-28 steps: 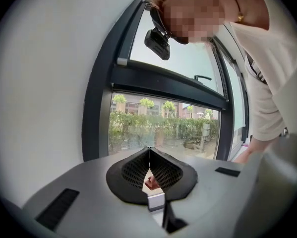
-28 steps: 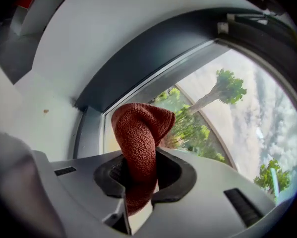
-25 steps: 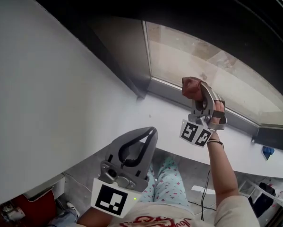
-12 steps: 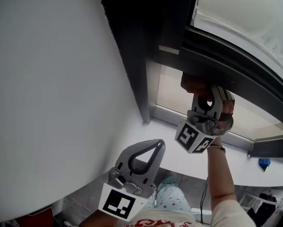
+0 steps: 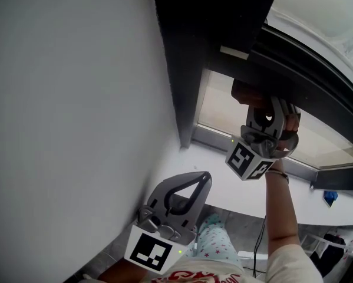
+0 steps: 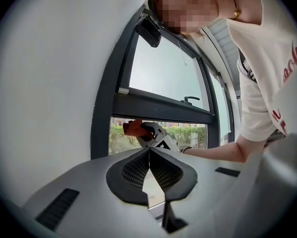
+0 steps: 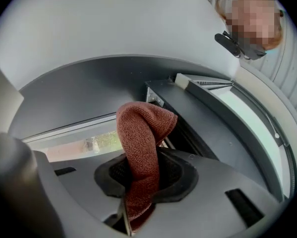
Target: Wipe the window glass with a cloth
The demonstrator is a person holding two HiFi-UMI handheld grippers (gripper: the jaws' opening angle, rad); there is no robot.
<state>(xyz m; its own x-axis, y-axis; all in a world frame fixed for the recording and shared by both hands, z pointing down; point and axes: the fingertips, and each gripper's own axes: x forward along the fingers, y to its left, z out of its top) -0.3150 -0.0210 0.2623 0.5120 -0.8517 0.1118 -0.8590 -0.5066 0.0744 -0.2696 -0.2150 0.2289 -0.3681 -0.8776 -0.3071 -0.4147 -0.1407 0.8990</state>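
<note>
Nubbly, folded cloth [image 7: 143, 133] — in right gripper [image 7: 141, 185]

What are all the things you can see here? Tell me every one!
cloth: one, reddish-brown, between the right gripper's jaws
window glass: clear, behind the cloth
window frame: one, dark grey, around the glass
window handle: one, dark, on the upper window
wall: white, left of the window
sill: one, white, below the glass
small thing: one, blue, on the sill's right end
hedge: green, outside
right gripper: grey, raised
left gripper: grey, shut, empty, low
</note>
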